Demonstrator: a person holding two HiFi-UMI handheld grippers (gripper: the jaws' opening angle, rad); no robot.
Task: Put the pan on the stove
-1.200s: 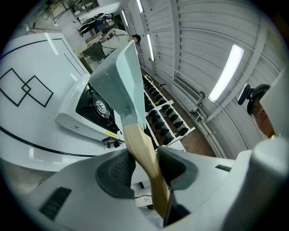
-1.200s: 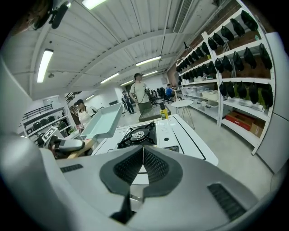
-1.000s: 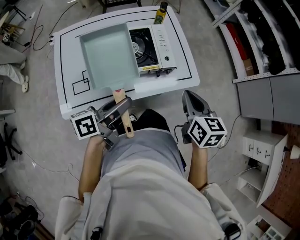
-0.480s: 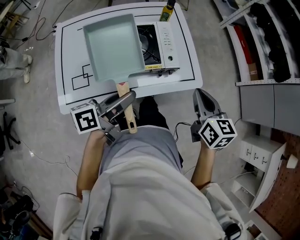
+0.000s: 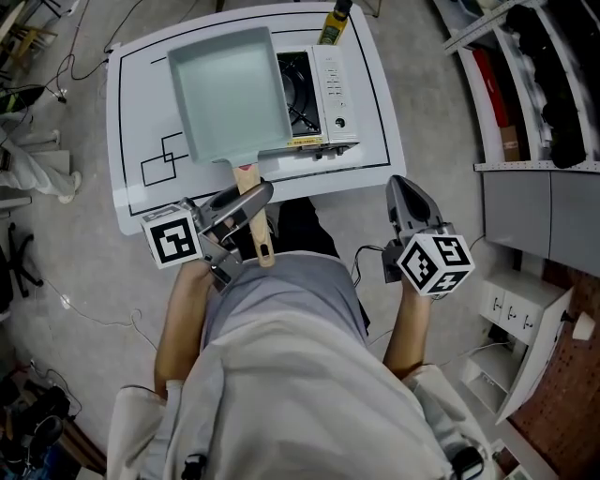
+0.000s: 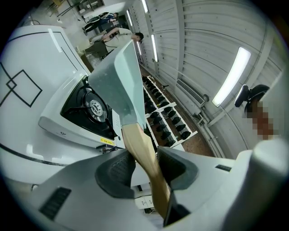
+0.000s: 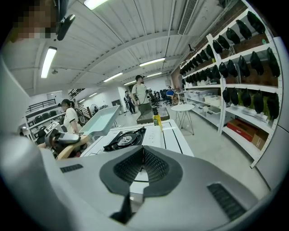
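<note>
Wooden handle of the pale green pan is clamped between the jaws of the left gripper at centre left. The pan is held raised in the upper left above the white table, only bare floor seen inside, its right edge overlapping the stove. At right, the jaws of the right gripper are pressed together.

The tabletop lies bare left of the pan, which covers the left side of the stove; a bottle stands just behind the stove; open floor separates it from the shelving at the right.
</note>
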